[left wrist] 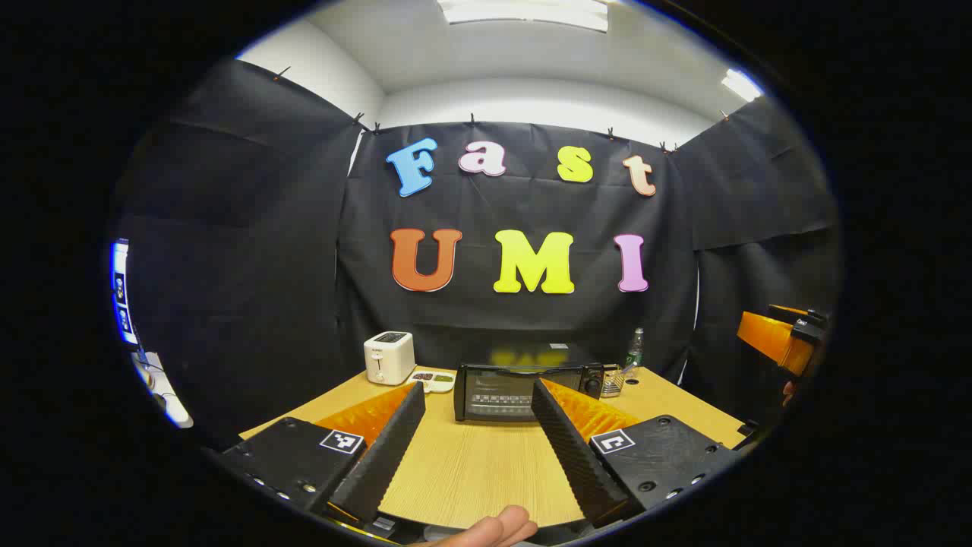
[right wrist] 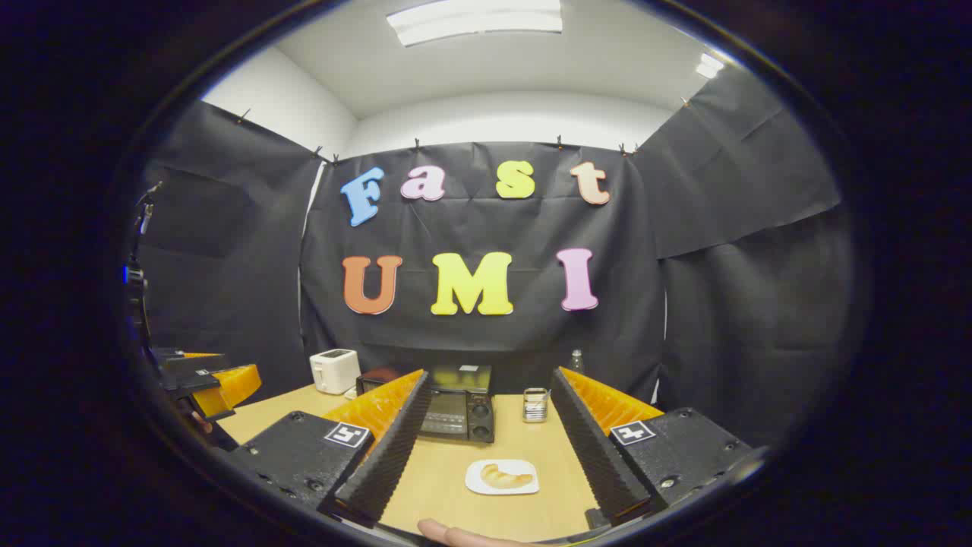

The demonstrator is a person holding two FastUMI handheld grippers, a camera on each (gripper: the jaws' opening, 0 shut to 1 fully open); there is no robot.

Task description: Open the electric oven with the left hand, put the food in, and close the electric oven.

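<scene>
The electric oven [left wrist: 524, 391], door closed, is being kept at the far side of the wooden table [left wrist: 471, 471], a croissant on a white plate [right wrist: 502, 477] before it. The left gripper [left wrist: 477, 395] and right gripper [right wrist: 486, 384] are being held released, well short of it.

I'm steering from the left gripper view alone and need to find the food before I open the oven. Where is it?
Observer: A croissant lies on a small white plate, seen in the right gripper view, on the table in front of the oven.
Operator: Is the right gripper holding it?
Observer: No, the right gripper is open, with the plate between and ahead of its fingers, untouched.
Operator: Anything close to the plate?
Observer: A small metal container stands behind it, right of the oven.
</scene>
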